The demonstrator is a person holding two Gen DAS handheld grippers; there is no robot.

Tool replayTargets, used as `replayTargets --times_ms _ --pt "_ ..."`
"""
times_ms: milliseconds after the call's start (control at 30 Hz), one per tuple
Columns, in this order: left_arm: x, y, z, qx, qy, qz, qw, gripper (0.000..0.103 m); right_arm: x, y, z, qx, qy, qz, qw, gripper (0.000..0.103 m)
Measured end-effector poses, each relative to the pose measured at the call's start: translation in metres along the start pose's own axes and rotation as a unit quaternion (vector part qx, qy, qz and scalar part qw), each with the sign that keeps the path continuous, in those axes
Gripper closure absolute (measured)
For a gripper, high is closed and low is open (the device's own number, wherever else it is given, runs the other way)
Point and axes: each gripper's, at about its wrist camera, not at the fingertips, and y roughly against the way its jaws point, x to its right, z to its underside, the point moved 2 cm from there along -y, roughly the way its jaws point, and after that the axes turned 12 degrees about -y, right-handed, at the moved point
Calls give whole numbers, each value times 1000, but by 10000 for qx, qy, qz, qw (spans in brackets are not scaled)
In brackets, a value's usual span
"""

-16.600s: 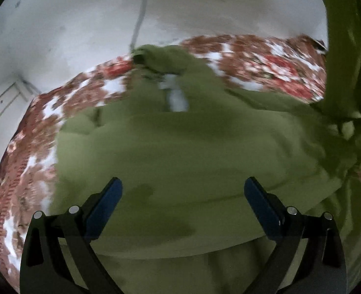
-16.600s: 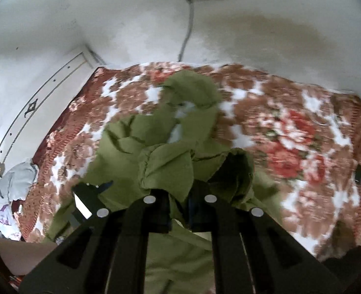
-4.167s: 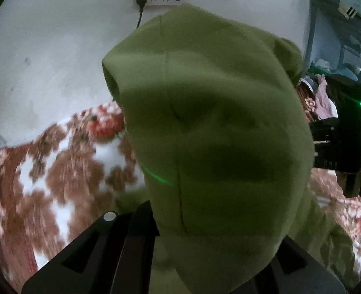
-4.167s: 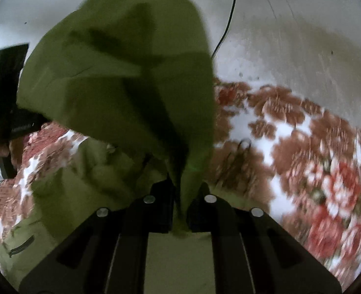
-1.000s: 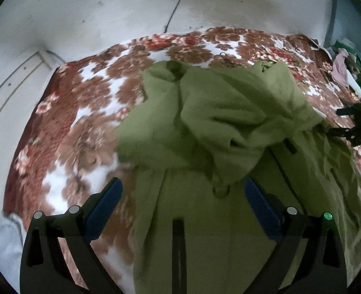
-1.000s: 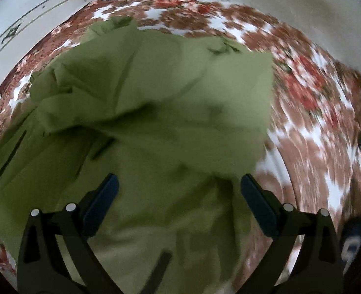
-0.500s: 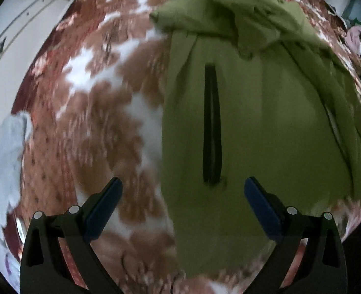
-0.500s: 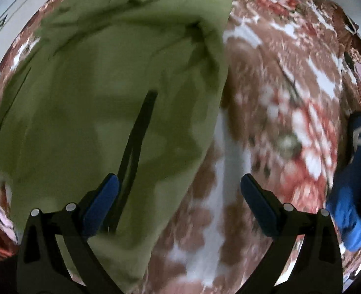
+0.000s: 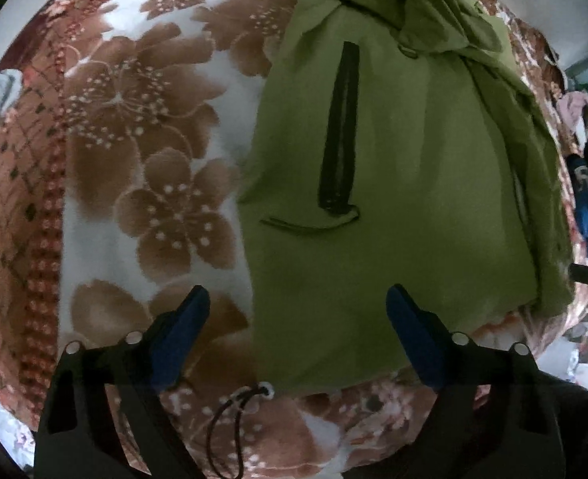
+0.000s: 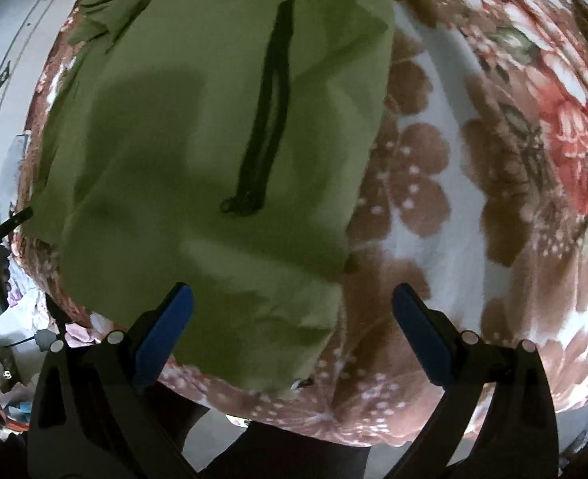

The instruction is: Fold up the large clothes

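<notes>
On the brown-and-white floral plush blanket [image 9: 134, 127], left wrist view: olive-green fabric jacket [image 9: 394, 183] lies spread flat w/ a dark zip pocket [image 9: 340, 131]. Left gripper [image 9: 298, 307] spread wide, holding nothing, over its lower left hem corner. Right wrist view: right gripper [image 10: 294, 307] also wide apart, empty, over the jacket's lower right corner near the blanket's edge.
</notes>
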Motion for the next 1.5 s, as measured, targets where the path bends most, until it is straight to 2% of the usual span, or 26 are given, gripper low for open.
replayTargets --times_ms 167,333,400,533,600,633,667,700,867,1000,1067,1133,1200,1300,1367,1400,1433,1500 --pt "4 -14 1 -222 47 381 9990 26 -10 -12 7 -110 9 45 9999 5" --pt "12 -27 -5 -333 -74 538 9980 26 -10 -24 -13 -136 -52 -68 9999 6" --pt "12 -30 -7 -322 29 594 9977 26 -10 -29 -17 -247 -49 -217 9994 21" --pt "16 -33 -6 -376 7 630 9973 29 -16 -28 -10 -363 207 -249 9988 37" --pt "18 -30 -9 -375 5 622 9974 39 -19 -19 -9 -327 270 -332 9986 49" --pt "17 -27 -11 -363 40 627 9974 44 -18 -16 -9 -319 277 -363 9984 52" --pt "16 -25 -12 -345 91 631 9974 54 -20 -12 -8 -322 284 -417 9982 55" --pt "12 -19 -13 -311 162 642 9973 57 -22 -9 -7 -336 305 -481 9978 55" --pt "17 -10 -16 -213 121 627 9977 59 -34 -10 -15 -388 576 -535 9962 55" --pt "10 -20 -8 -331 152 698 9969 59 -33 -30 -25 -604 185 -782 9949 35" --pt "4 -26 -3 -446 43 685 9966 58 -32 -35 -24 -618 148 -791 9948 34" --pt "2 -20 -2 -437 39 651 9969 70 -31 -34 -22 -595 286 -691 9954 43" --pt "7 -8 -6 -413 -114 515 9978 78 -35 -27 -22 -548 388 -676 9954 60" --pt "21 9 -13 -414 -510 167 9977 84 -40 -17 -23 -506 537 -572 9956 72" --pt "36 16 -19 -452 -924 -124 9946 84 -44 -13 -21 -533 619 -521 9953 72" --pt "48 17 -23 -534 -1285 -395 9895 83 -46 -11 -21 -534 659 -514 9951 72" --pt "56 16 -26 -565 -1514 -513 9855 81 -51 -9 -22 -513 704 -536 9948 71" --pt "74 14 -30 -574 -1915 -556 9782 75 -58 -9 -24 -517 783 -627 9936 56"
